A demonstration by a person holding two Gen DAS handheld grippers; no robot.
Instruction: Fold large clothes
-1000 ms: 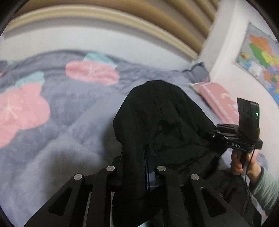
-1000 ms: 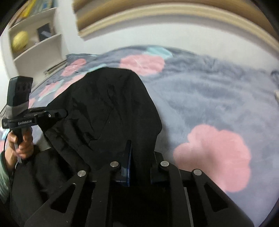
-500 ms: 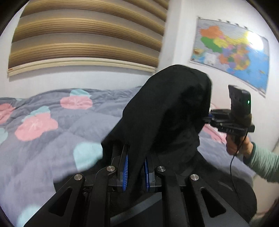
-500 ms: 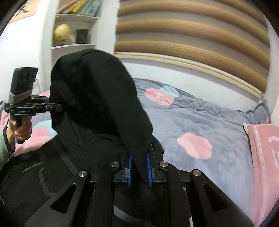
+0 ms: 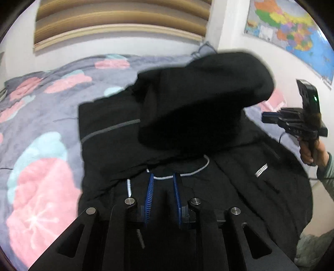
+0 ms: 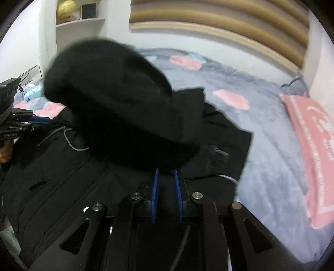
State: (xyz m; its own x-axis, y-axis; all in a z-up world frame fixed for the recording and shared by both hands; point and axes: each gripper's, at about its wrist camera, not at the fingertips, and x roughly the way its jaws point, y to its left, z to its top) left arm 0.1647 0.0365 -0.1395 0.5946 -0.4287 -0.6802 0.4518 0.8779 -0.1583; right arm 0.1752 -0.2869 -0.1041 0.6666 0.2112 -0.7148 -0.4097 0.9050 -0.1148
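A large black hooded jacket (image 5: 240, 187) lies spread on the bed, also in the right wrist view (image 6: 62, 177). Its hood (image 5: 204, 98) is blurred and in the air above the body, also in the right wrist view (image 6: 117, 100). My left gripper (image 5: 163, 177) is open and empty over the collar and its grey drawstring (image 5: 183, 174). My right gripper (image 6: 166, 173) is open and empty at the hood's base. The right gripper also shows at the right of the left wrist view (image 5: 265, 116), and the left gripper shows at the left of the right wrist view (image 6: 48, 120).
The bed has a grey duvet (image 5: 41, 116) with pink and teal shapes. A pink pillow (image 6: 313, 150) lies at the right. A slatted headboard (image 6: 229, 23), a wall map (image 5: 292, 31) and shelves (image 6: 79, 18) stand behind.
Both grippers were shut on the hood and lifted it high. Now both have opened and let it go, and the hood is dropping forward onto the jacket body.
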